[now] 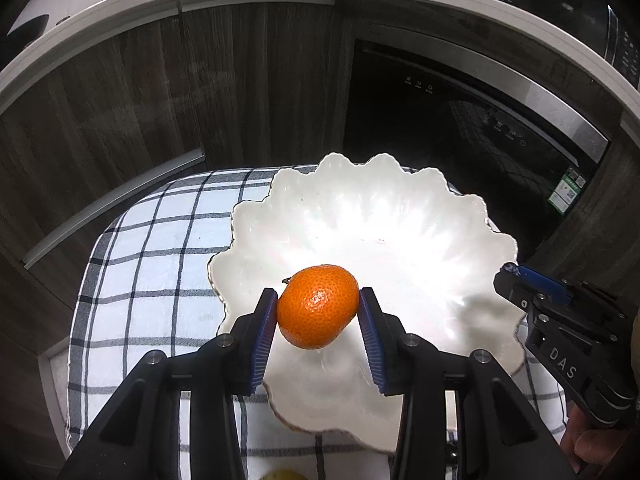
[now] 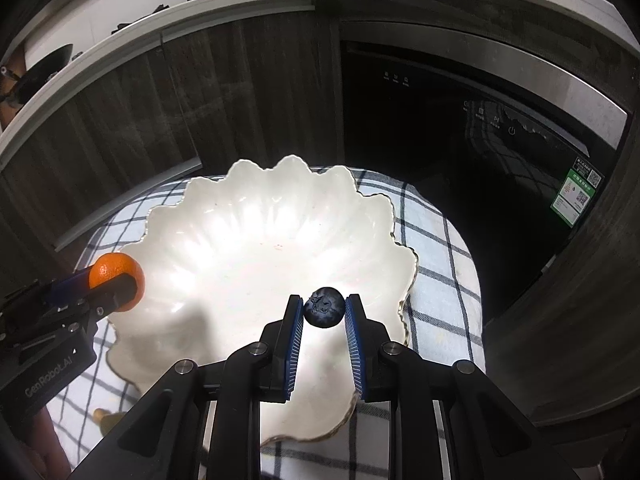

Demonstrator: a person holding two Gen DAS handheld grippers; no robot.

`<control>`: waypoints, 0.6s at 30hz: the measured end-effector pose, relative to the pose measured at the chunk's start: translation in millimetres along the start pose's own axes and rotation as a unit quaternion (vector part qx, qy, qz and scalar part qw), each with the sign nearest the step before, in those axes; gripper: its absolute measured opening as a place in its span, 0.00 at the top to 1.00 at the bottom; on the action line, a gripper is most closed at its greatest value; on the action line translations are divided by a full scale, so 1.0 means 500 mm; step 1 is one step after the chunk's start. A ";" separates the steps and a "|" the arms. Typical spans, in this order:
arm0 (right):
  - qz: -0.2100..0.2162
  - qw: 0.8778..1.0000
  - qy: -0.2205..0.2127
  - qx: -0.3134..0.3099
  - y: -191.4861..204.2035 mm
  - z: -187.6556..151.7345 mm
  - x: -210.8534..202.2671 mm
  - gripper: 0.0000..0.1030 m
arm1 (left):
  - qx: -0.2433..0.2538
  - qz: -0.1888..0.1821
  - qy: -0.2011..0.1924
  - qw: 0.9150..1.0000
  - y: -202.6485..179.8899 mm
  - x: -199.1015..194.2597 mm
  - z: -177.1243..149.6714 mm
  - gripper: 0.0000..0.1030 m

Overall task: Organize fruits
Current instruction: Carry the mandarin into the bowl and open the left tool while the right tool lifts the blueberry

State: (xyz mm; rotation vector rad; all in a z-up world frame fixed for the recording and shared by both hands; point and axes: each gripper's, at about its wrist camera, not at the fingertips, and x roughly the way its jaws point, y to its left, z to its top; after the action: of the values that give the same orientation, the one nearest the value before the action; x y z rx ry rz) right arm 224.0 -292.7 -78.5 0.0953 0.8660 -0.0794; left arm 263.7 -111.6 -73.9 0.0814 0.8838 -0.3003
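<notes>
My left gripper [image 1: 319, 306] is shut on an orange mandarin [image 1: 318, 306] and holds it over the near left part of a white scalloped bowl [image 1: 400, 216]. In the right wrist view the mandarin [image 2: 116, 280] shows in the left gripper at the bowl's left rim. My right gripper [image 2: 324, 307] is shut on a dark blueberry [image 2: 324, 306] and holds it over the near right part of the bowl [image 2: 256, 232]. The right gripper also shows at the right edge of the left wrist view [image 1: 510, 276]. The bowl holds no fruit.
The bowl stands on a blue-and-white checked cloth [image 1: 160, 264] over a small surface. Dark wood cabinets [image 1: 240, 92] and a black built-in appliance [image 1: 460, 140] stand behind. A yellowish fruit [image 1: 282, 474] peeks out at the bottom edge; another piece [image 2: 105, 418] lies near the bowl.
</notes>
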 end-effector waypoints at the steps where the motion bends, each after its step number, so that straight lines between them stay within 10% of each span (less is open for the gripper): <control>1: -0.001 1.000 0.002 0.000 -0.001 0.001 0.007 0.77 | 0.000 0.000 0.001 1.000 0.001 0.005 0.001 0.61; 15: -0.015 1.000 0.026 0.008 -0.013 0.003 0.059 0.76 | 0.024 0.032 0.016 0.999 -0.002 0.042 0.009 0.59; 18: -0.024 0.999 0.035 0.005 -0.008 0.003 0.062 0.64 | 0.024 0.031 0.019 0.999 0.004 0.040 0.009 0.55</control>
State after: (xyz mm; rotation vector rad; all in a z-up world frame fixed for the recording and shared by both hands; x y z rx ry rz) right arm 244.8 -297.8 -101.5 0.0874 0.9372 -0.1264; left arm 279.7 -115.2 -86.6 0.1593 0.9099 -0.2618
